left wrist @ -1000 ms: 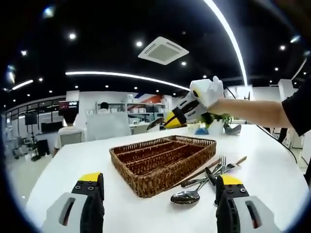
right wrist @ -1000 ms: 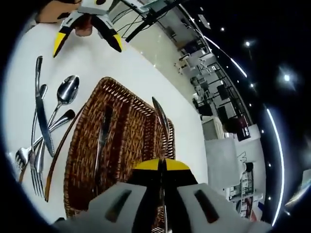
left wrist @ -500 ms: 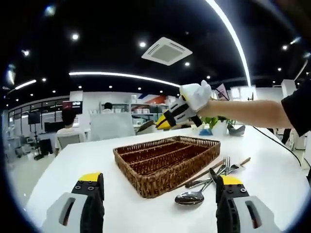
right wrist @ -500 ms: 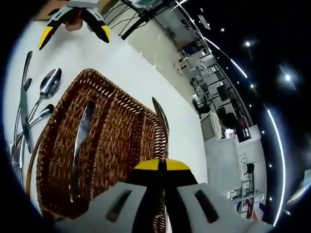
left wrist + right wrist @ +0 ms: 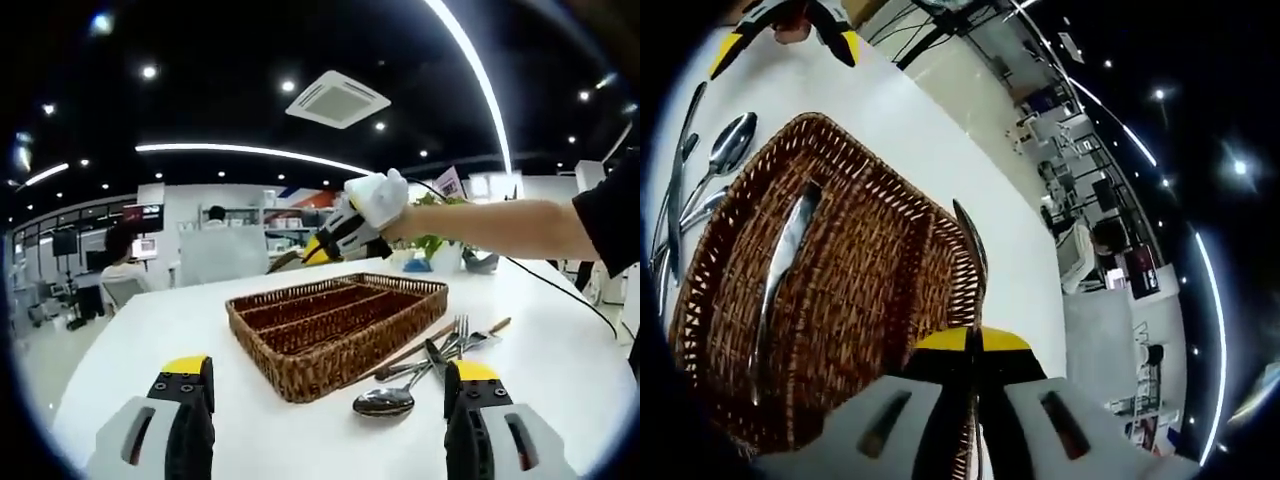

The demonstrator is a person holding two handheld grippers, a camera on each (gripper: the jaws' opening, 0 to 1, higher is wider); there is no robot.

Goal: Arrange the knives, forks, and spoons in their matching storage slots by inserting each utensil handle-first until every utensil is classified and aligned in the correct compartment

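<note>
The brown woven wicker tray [image 5: 335, 330] stands on the white table [image 5: 150, 340]. The right gripper [image 5: 974, 345], jaws pressed together, pinches a thin silver knife [image 5: 971, 240] over the tray. Another silver knife [image 5: 780, 265] lies in one tray compartment. Loose steel spoons and forks [image 5: 425, 365] lie just beside the tray. The left gripper [image 5: 320, 375] stands wide apart, holding nothing.

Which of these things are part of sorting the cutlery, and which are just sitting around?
Job: basket, knife inside it, utensil held by right gripper, loose spoon, forks.
Lying about: potted plant, bowl, chairs.
</note>
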